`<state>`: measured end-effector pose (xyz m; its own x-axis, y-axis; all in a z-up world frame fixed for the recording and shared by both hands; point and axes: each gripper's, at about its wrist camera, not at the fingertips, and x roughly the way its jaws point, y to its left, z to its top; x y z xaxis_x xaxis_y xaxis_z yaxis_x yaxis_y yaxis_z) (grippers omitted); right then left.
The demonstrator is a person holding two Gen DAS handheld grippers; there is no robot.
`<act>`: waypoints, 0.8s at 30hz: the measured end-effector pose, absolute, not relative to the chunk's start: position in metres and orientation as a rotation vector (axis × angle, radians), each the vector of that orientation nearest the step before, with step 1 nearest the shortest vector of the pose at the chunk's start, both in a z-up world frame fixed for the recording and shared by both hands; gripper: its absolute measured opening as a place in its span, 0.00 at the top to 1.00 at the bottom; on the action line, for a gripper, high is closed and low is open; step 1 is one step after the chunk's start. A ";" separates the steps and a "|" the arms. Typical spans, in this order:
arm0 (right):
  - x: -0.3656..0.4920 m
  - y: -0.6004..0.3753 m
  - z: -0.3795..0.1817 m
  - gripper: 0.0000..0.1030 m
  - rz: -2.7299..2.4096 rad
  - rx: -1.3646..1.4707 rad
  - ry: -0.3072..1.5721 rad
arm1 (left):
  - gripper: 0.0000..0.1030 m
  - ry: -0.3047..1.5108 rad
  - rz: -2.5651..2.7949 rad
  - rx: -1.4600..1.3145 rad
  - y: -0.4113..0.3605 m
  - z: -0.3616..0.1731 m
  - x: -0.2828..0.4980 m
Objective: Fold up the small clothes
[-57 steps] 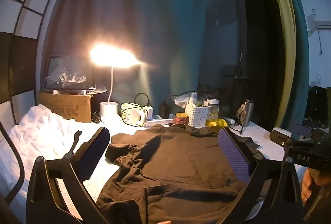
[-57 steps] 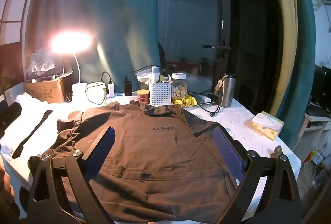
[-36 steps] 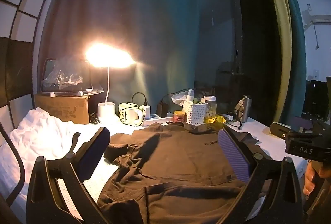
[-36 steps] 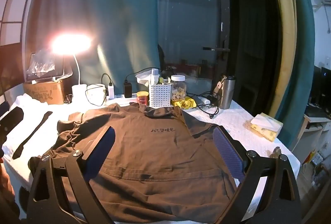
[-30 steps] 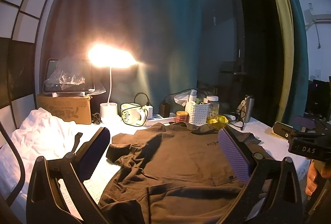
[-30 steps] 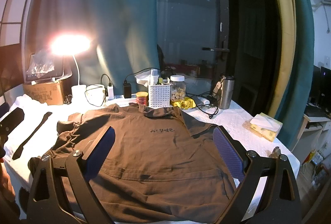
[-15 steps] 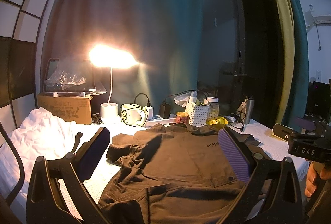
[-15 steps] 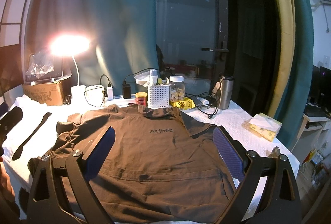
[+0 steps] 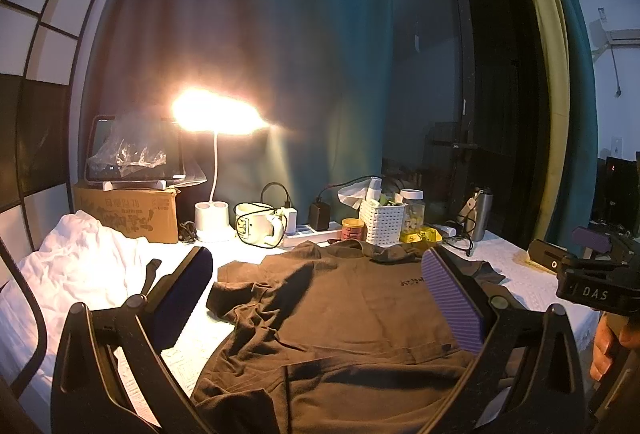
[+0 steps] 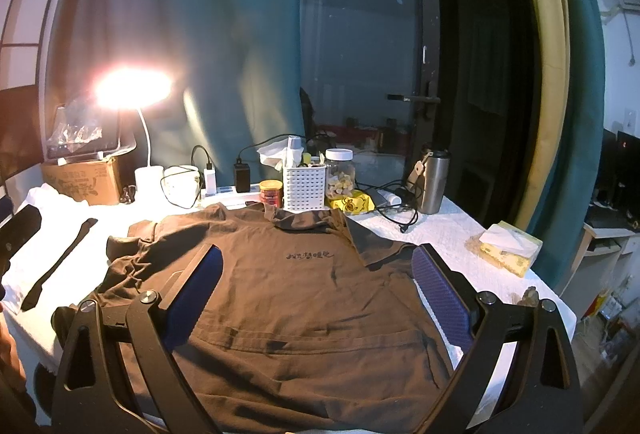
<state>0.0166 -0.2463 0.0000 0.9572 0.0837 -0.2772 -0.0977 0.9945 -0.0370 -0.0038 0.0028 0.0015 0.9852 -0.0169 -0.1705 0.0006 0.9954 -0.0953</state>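
Barely shifted vs earlier frames: both views hold nearly the same framing, shirt unmoved. Left gripper (image 9: 318, 288) fingers spread wide, nothing btwn; right gripper (image 10: 318, 276) likewise released, empty. Both hover above brown t-shirt (image 10: 288, 298), spread flat on white-covered table (image 10: 444, 230), left sleeve (image 9: 240, 292) rumpled. Pre-fold step, judging by layout; next calls for lowering, pinching sleeve/hem edges. Hand (image 9: 610, 338) grips right handle, level, pointing fwd.
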 end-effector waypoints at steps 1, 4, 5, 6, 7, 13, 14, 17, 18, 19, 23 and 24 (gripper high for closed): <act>0.017 -0.246 0.000 0.05 0.092 -0.050 0.279 | 0.00 0.171 -0.009 -0.096 0.003 0.002 -0.004; 0.017 -0.246 0.000 0.05 0.091 -0.051 0.279 | 0.00 0.171 -0.009 -0.095 0.003 0.002 -0.003; 0.017 -0.247 0.000 0.05 0.092 -0.051 0.280 | 0.00 0.172 -0.008 -0.095 0.003 0.002 -0.003; 0.017 -0.247 0.000 0.05 0.092 -0.051 0.280 | 0.00 0.172 -0.008 -0.095 0.003 0.002 -0.004; 0.017 -0.246 0.000 0.05 0.091 -0.051 0.278 | 0.00 0.172 -0.008 -0.096 0.003 0.002 -0.003; 0.016 -0.245 -0.001 0.05 0.091 -0.051 0.277 | 0.00 0.170 -0.007 -0.097 0.003 0.002 -0.004; 0.016 -0.244 0.000 0.05 0.092 -0.050 0.277 | 0.00 0.169 -0.007 -0.096 0.002 0.002 -0.004; 0.015 -0.244 0.000 0.05 0.090 -0.051 0.276 | 0.00 0.169 -0.007 -0.096 0.004 0.003 -0.004; 0.016 -0.244 0.000 0.05 0.091 -0.050 0.277 | 0.00 0.169 -0.007 -0.096 0.004 0.003 -0.004; 0.016 -0.244 0.000 0.05 0.091 -0.050 0.278 | 0.00 0.169 -0.006 -0.097 0.003 0.003 -0.004; 0.016 -0.244 0.000 0.05 0.092 -0.051 0.277 | 0.00 0.168 -0.007 -0.096 0.003 0.002 -0.004; 0.016 -0.244 0.000 0.05 0.092 -0.051 0.277 | 0.00 0.169 -0.007 -0.096 0.003 0.002 -0.004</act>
